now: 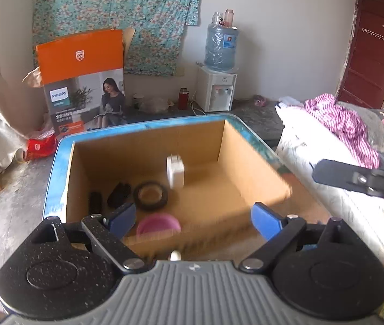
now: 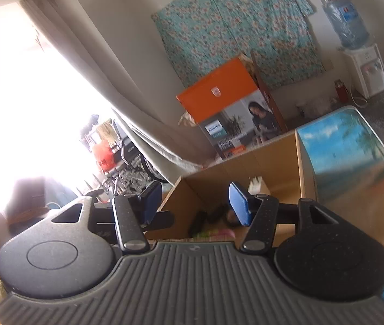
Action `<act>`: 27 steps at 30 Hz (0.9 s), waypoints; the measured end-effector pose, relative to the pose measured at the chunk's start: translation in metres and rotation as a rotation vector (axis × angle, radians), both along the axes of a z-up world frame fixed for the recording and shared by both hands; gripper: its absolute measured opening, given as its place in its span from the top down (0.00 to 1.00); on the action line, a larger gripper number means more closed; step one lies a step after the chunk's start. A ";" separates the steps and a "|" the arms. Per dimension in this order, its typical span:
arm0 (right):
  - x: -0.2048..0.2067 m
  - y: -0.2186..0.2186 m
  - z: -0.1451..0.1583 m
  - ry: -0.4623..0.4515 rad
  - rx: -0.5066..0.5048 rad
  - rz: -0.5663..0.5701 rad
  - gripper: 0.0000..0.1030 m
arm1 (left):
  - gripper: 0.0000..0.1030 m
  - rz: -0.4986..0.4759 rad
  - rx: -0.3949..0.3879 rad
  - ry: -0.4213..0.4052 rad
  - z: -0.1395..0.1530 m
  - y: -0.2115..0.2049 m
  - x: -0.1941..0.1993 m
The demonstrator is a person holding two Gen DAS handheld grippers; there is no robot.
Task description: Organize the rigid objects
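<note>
Inside your open brown cardboard box with the blue-printed flaps (image 1: 148, 162), a white plastic plug adapter (image 1: 175, 172) stands upright near the middle of the floor, prongs up. Just to its left lies a black rubbery ring (image 1: 150, 195) with a clear centre, then two small black objects (image 1: 119, 195) too blurred to name. A pink round plastic bowl (image 1: 159, 224) sits against the near wall. The right half of the box floor is bare corrugated card, with smooth upright walls on all sides.

Your left hand-held gripper (image 1: 193, 218) hangs over the near edge of the box with its blue pads wide apart and nothing between them. Your right hand-held gripper (image 2: 196, 204) is at the box's other side, jaws partly parted and empty; its black finger (image 1: 354, 178) shows at the right of the left wrist view.

The box rests on a grey concrete floor (image 1: 7, 216). Behind it stands a tall orange and grey printed carton (image 1: 83, 81), and further right a white water dispenser (image 1: 216, 89) with a blue bottle. A bed with white and striped pink fabric (image 1: 335, 124) runs just beside the box's right side.
</note>
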State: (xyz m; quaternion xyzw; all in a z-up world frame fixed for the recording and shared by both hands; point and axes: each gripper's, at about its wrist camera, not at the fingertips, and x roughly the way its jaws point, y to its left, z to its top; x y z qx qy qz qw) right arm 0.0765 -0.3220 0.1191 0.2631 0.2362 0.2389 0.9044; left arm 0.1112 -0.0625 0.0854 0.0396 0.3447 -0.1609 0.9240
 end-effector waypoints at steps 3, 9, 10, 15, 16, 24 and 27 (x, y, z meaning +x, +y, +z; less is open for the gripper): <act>-0.011 0.009 -0.017 0.038 -0.031 0.003 0.47 | 0.09 -0.006 0.010 -0.004 -0.020 0.004 -0.022; -0.016 0.033 -0.046 0.120 -0.056 0.046 0.46 | 0.09 -0.016 0.067 -0.005 -0.063 -0.001 -0.050; -0.015 0.039 -0.048 0.127 -0.063 0.056 0.46 | 0.10 -0.017 0.085 -0.015 -0.069 -0.003 -0.054; 0.002 0.072 -0.049 0.140 -0.121 0.117 0.47 | 0.13 -0.029 0.130 -0.059 -0.087 -0.009 -0.055; 0.004 0.078 -0.049 0.136 -0.136 0.126 0.47 | 0.14 -0.026 0.135 -0.076 -0.089 -0.010 -0.055; 0.031 0.121 -0.053 0.130 -0.227 0.200 0.55 | 0.34 -0.038 0.178 -0.168 -0.104 -0.012 -0.043; 0.042 0.133 -0.055 0.132 -0.248 0.223 0.63 | 0.44 -0.033 0.174 -0.163 -0.108 -0.011 -0.035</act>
